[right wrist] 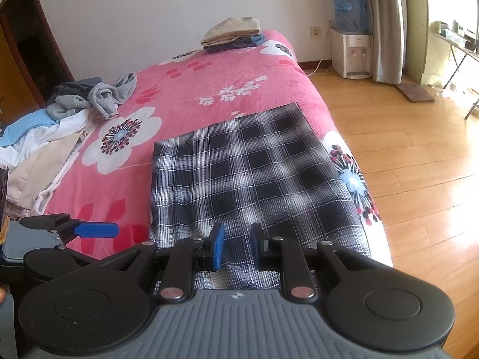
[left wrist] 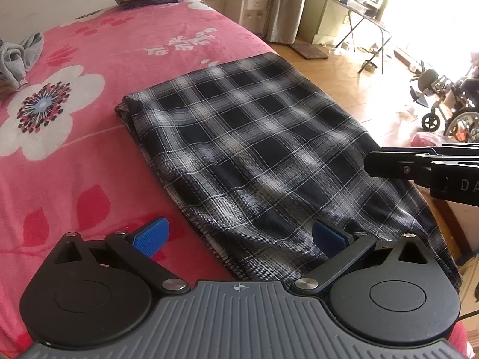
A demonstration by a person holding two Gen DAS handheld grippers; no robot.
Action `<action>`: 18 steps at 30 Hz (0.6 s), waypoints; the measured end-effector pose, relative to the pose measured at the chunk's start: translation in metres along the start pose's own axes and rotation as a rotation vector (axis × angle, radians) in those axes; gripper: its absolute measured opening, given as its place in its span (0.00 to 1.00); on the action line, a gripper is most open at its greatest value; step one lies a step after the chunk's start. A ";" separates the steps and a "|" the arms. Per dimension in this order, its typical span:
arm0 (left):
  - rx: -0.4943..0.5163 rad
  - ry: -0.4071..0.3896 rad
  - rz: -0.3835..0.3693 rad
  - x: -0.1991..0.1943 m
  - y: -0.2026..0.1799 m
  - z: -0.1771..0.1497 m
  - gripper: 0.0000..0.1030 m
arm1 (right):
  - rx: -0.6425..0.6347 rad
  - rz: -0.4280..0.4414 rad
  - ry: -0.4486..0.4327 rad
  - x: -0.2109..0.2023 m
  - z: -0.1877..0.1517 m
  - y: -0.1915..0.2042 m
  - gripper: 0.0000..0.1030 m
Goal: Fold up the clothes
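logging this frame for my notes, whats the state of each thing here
black and white plaid garment: folded flat on the pink floral bed cover
left gripper: fingers wide open, holding nothing
right gripper: fingers narrowly apart over the plaid's near edge
beige and blue clothes stack: folded
grey and white clothes pile: unfolded, crumpled

Pink floral bed bears plaid garment, clothes piles.

White letters "DA" on the right gripper, white characters on the pink blanket, unreadable
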State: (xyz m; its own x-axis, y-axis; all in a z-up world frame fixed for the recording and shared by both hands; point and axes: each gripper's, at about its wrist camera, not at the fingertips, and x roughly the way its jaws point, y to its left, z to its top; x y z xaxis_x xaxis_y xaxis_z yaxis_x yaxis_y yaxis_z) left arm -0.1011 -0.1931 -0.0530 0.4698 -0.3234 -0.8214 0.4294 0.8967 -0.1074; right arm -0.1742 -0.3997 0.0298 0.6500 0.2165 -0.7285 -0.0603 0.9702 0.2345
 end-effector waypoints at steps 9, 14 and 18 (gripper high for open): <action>0.031 0.024 0.087 0.003 -0.003 -0.002 1.00 | 0.008 -0.001 0.008 0.002 0.001 0.000 0.20; 0.050 0.054 0.147 0.009 -0.007 -0.006 1.00 | 0.015 -0.001 0.011 0.002 0.000 0.001 0.20; 0.008 0.094 0.168 0.013 -0.002 -0.008 1.00 | 0.026 0.003 0.032 0.005 -0.002 0.001 0.20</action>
State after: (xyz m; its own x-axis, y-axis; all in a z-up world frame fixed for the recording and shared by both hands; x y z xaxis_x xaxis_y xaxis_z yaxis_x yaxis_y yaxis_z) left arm -0.1017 -0.1968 -0.0678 0.4616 -0.1392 -0.8761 0.3572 0.9332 0.0399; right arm -0.1729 -0.3971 0.0253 0.6253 0.2228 -0.7479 -0.0419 0.9666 0.2529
